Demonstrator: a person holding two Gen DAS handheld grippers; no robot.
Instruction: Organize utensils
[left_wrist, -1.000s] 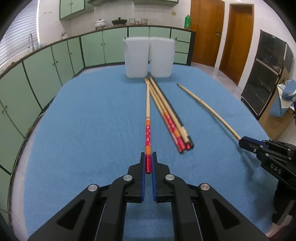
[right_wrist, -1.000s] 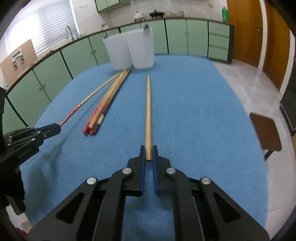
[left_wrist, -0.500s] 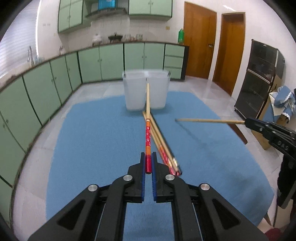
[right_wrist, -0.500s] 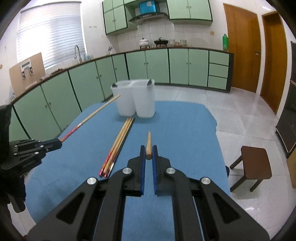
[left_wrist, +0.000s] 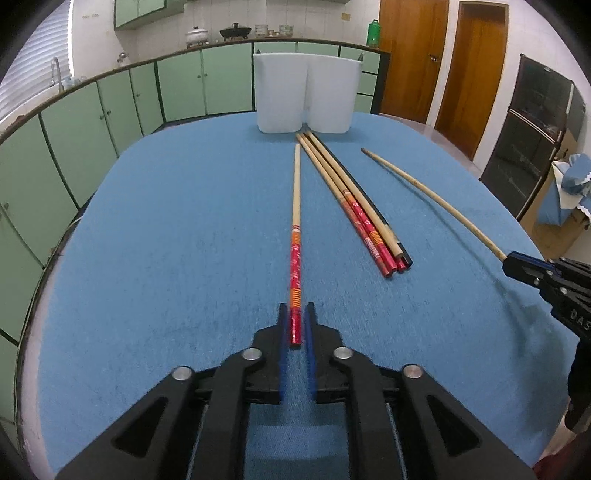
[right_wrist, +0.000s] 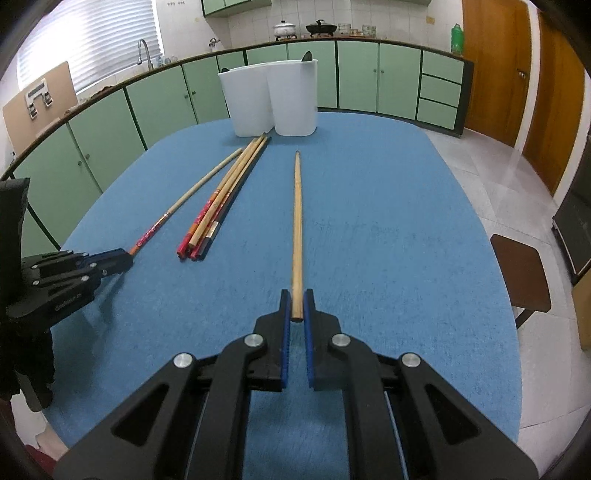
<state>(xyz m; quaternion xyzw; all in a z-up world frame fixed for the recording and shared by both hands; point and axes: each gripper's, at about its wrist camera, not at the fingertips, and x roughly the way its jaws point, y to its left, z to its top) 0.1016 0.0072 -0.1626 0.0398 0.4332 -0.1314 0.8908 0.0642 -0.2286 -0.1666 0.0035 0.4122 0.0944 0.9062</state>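
Observation:
A chopstick with a red patterned end (left_wrist: 295, 236) lies flat on the blue tablecloth (left_wrist: 184, 240). Its red end sits between the jaws of my left gripper (left_wrist: 296, 306), which are opening, with a thin gap beside the stick. My right gripper (right_wrist: 296, 293) is shut on the butt of a plain wooden chopstick (right_wrist: 296, 221) that rests along the cloth. A bundle of several chopsticks (left_wrist: 354, 206) lies between the two. Two white containers (left_wrist: 306, 94) stand side by side at the far edge. Each gripper shows in the other's view: the right gripper (left_wrist: 511, 260), the left gripper (right_wrist: 127, 258).
The table's rounded edge runs close on both sides. A brown stool (right_wrist: 521, 273) stands on the floor to the right. Green cabinets (right_wrist: 110, 136) line the far and left walls, and a dark glass cabinet (left_wrist: 535, 140) stands at the right.
Half a second ago both chopsticks were held up in the air; both now lie back down on the cloth. The left jaws have parted slightly around the red end.

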